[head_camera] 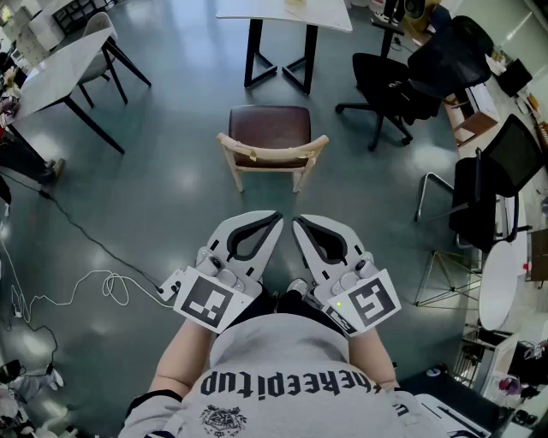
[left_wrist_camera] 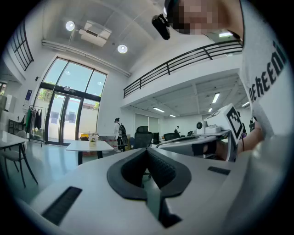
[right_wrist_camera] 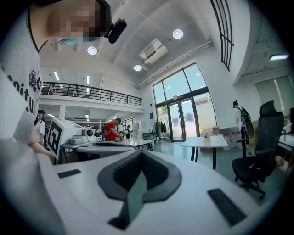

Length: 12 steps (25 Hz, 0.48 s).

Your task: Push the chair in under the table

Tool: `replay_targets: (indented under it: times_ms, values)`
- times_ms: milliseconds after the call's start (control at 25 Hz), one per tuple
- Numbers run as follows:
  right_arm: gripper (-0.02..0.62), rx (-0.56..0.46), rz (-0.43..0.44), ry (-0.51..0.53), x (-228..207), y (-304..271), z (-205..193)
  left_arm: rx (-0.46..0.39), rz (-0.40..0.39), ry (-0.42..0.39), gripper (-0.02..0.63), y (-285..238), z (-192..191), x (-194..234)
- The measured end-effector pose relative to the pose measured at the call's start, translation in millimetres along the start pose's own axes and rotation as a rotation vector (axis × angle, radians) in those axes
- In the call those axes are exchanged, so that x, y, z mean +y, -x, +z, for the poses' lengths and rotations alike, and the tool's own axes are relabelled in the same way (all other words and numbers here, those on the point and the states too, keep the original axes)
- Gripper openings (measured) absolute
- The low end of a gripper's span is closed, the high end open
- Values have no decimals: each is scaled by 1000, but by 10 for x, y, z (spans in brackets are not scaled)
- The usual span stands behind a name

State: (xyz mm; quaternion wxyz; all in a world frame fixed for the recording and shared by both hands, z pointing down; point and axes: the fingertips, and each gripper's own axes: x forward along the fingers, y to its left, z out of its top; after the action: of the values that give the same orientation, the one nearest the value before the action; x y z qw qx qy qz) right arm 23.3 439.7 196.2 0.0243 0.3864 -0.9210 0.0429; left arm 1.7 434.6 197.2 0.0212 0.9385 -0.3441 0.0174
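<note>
My left hand-held gripper [head_camera: 275, 217] and right hand-held gripper [head_camera: 298, 221] are shut and empty, since pushing the chair [head_camera: 272, 137] under the counter [head_camera: 330, 17] needs no grab.

The hall is bright. Daylight comes through the tall windows [left_wrist_camera: 69, 108], and round ceiling lamps [left_wrist_camera: 70, 25] shine from above. The glossy floor [head_camera: 171, 201] carries pale reflections; the chair [head_camera: 272, 141] throws only a soft shadow. Both gripper views bend strongly at the edges, with black corners and blurred near surfaces.
</note>
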Motion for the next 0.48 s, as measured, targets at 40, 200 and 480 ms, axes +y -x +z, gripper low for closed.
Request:
replay_targets:
  times_ms: [40,200,480]
  values:
    - [11,1,-1,-1,2,-15,-7,2,0,2,15,7,-9,19]
    - [11,8,-6,-3,18,-66,-37,4,-5,2,15,23,-37,79]
    - [11,24,-16,-5,86,-168,-88,6,-33,3,15,62,-89,155]
